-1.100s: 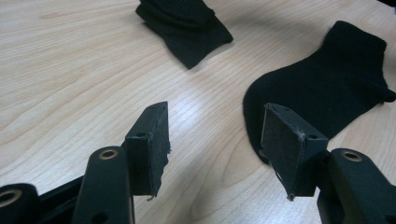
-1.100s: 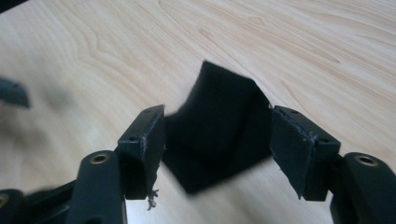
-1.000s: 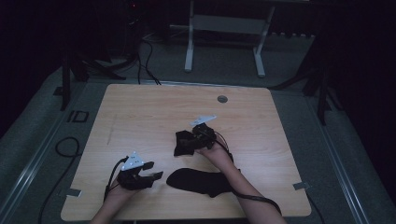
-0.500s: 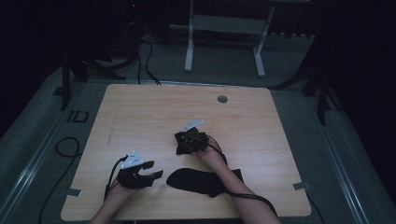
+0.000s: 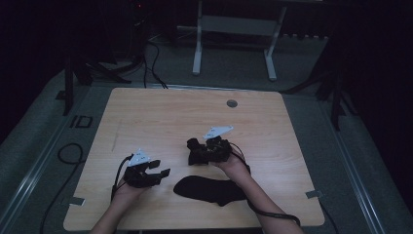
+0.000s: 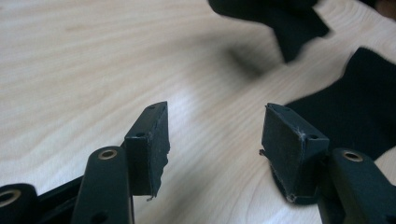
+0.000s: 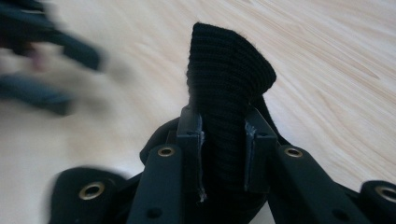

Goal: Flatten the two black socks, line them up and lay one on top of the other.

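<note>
The right gripper (image 7: 223, 154) has just been closing, and its fingers (image 7: 190, 144) now pinch a ribbed fold of one black sock (image 7: 229, 74), lifted off the tabletop (image 5: 160, 117). A second black sock (image 5: 209, 189) lies flat just below it. The left gripper (image 6: 215, 140) waits beside that one, fingers (image 6: 289, 140) parted and empty. Two socks, two grippers; pairing looks barely begun.

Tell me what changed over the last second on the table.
The right gripper has just been closing and now pinches a black knitted sock between its fingers, drawing back toward the person. The left gripper stayed put, open over the light wooden table; the other flat black sock lies unmoved.
</note>
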{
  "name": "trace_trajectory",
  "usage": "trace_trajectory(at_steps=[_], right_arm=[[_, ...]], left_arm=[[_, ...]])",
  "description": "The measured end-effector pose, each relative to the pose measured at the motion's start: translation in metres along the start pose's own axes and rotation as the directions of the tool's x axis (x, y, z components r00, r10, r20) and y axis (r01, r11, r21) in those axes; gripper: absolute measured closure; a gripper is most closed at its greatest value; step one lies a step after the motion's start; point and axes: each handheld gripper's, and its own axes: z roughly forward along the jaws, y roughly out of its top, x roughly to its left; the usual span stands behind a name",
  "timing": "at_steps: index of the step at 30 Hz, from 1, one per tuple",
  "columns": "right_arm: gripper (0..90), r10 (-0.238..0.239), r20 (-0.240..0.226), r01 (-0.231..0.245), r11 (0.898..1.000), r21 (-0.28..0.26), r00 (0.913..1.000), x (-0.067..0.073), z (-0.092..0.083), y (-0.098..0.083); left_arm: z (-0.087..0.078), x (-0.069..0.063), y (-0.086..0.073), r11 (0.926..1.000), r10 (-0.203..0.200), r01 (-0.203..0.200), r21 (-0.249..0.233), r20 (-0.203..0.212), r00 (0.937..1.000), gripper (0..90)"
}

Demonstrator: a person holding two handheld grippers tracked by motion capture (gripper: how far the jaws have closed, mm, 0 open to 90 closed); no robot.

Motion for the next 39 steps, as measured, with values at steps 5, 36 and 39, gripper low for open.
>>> trace_trajectory(at_steps=[5, 36, 39], right_arm=[[72.7, -0.040, -0.043, 0.038, 0.999, -0.033, 0.9983, 0.018, -0.022, -0.004], [72.3, -0.061, -0.055, 0.057, 0.995, -0.078, 0.9966, 0.027, -0.045, -0.006], [72.1, -0.050, -0.046, 0.045, 0.995, -0.093, 0.9977, 0.024, -0.051, -0.006]], left_arm=[[0.006, -0.010, 0.017, 0.9988, 0.035, -0.033, -0.036, 0.045, 0.9984, 41.7], [0.038, -0.044, 0.063, 0.9770, 0.212, -0.213, -0.001, 0.130, 0.9687, 86.4], [0.036, -0.042, 0.064, 0.9779, 0.205, -0.208, 0.017, 0.119, 0.9716, 86.8]])
